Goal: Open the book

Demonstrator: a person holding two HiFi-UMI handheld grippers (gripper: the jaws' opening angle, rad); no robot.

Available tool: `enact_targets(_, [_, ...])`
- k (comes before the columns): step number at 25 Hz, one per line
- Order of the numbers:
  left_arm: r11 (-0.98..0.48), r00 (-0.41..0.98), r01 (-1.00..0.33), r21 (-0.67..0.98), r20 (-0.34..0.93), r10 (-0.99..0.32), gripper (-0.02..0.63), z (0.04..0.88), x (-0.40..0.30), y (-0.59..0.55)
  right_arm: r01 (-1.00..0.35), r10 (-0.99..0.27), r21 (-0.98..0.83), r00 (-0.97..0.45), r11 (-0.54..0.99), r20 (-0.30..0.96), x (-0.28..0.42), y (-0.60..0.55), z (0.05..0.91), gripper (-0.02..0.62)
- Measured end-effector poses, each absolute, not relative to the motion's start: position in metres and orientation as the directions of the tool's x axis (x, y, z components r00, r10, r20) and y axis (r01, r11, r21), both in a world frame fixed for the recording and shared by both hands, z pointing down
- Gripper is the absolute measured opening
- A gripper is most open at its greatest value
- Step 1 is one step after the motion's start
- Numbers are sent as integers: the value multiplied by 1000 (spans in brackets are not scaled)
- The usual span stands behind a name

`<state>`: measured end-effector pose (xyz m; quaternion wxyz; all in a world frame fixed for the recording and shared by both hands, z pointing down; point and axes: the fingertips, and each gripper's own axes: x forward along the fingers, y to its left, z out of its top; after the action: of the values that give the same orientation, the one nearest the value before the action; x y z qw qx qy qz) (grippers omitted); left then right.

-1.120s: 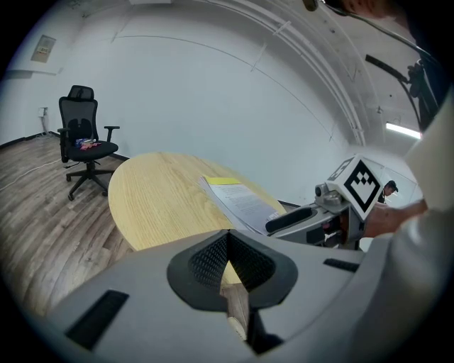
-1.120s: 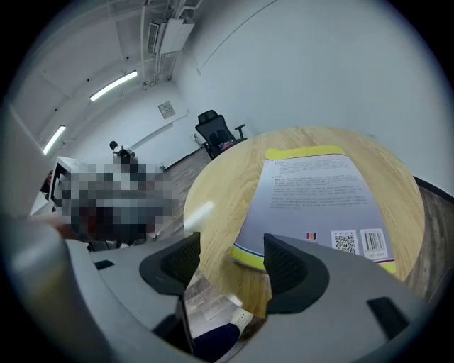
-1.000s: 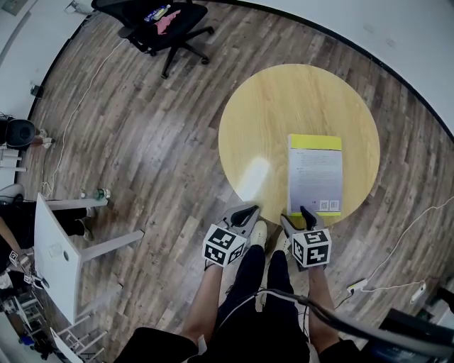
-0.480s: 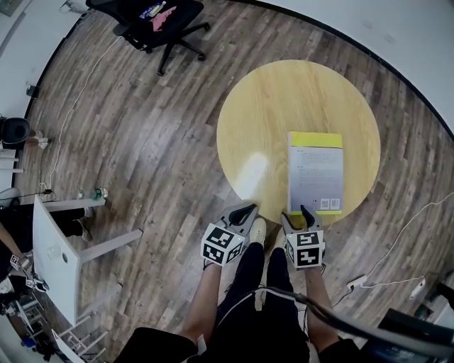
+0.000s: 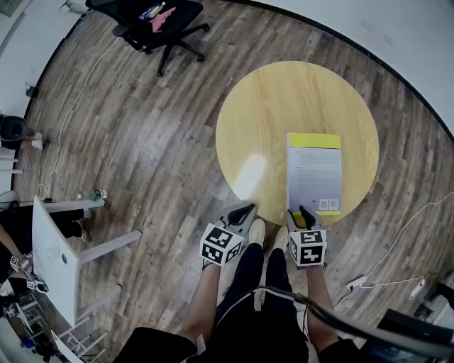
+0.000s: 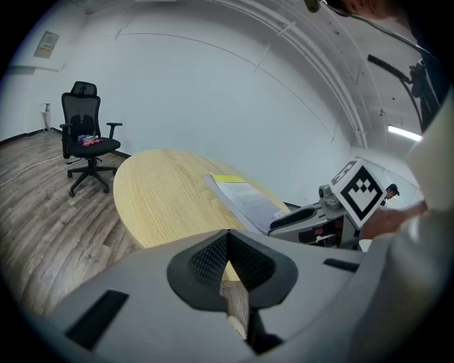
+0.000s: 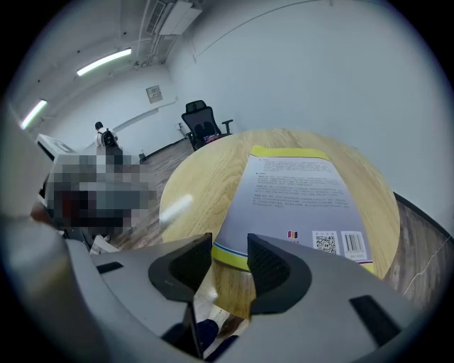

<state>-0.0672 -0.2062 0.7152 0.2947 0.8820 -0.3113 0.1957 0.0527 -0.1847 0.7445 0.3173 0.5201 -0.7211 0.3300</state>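
My right gripper [image 7: 229,244] has just been narrowing its jaws, a gap left and nothing pinched. The book [image 7: 298,191] lies closed on the round table [image 5: 284,99] just ahead of its tips. My left gripper [image 6: 227,237] hangs beside it, jaws together.

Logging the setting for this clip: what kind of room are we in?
Probably an office or lab-style workroom: a black swivel chair on wood-look flooring, a round wooden table, and strip lights on the ceiling.
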Motion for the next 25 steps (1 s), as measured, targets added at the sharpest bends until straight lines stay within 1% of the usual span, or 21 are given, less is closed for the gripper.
enact_targets(2, [-635,731,-663,398,527,-433,0,715,-66,-207,-959,-539,-182,-273,217,797,55,-185,744,150])
enact_targets(7, [-641,734,-657,397,528,-426,0,714,-60,-206,-955,-532,-209,-292,212,795,57,-184,745,136])
enact_targets(9, [-642,734,-658,395,529,-426,0,714,-58,-206,-949,-527,-235,-312,211,790,55,-183,745,110])
enact_targets(10, [-642,733,-658,393,530,-427,0,714,-58,-207,-946,-524,-244,-321,212,789,53,-183,746,84])
enact_targets(14, [-641,732,-660,391,528,-431,0,712,-59,-208,-944,-515,-230,-322,236,795,45,-182,747,40])
enact_targets(21, [-638,729,-663,391,533,-430,0,712,-61,-209,-939,-494,-213,-326,272,806,41,-182,745,18])
enact_targets(25, [-642,733,-658,393,529,-428,0,710,-59,-209,-938,-500,-231,-335,259,799,41,-182,743,14])
